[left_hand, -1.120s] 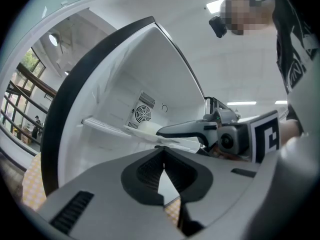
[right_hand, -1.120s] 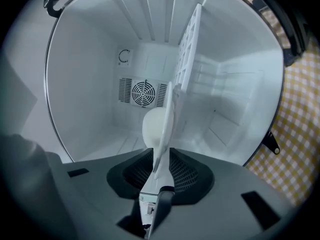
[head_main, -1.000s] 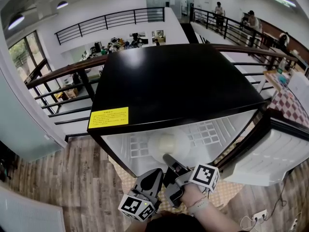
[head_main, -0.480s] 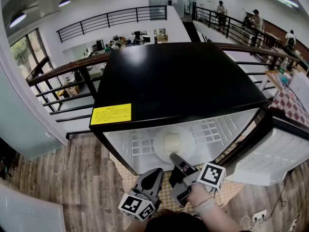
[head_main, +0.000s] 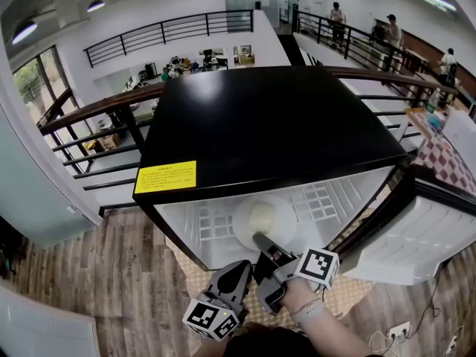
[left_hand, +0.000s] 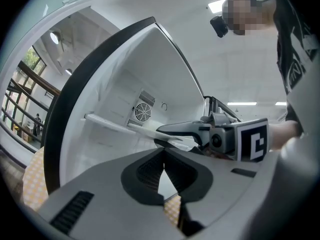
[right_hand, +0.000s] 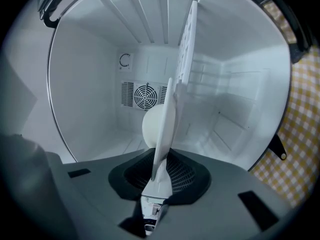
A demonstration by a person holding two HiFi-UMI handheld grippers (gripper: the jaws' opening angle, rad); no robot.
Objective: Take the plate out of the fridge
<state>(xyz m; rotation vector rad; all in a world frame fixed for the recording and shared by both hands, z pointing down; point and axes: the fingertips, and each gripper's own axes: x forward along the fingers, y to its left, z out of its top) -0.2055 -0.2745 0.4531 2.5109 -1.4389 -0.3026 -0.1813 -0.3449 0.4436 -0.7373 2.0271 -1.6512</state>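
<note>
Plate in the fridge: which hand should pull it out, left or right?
Right. The right gripper pinches the rim of the plate inside the fridge, its jaws having just been closing. The left gripper hangs shut and empty outside.

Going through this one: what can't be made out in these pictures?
What the round pale lump on the plate is: half hidden behind the edge-on plate in the right gripper view, washed out in the head view.
Print on the yellow label: too small, head view.
Rest of the fridge door: cut off by the head view's right edge.
</note>
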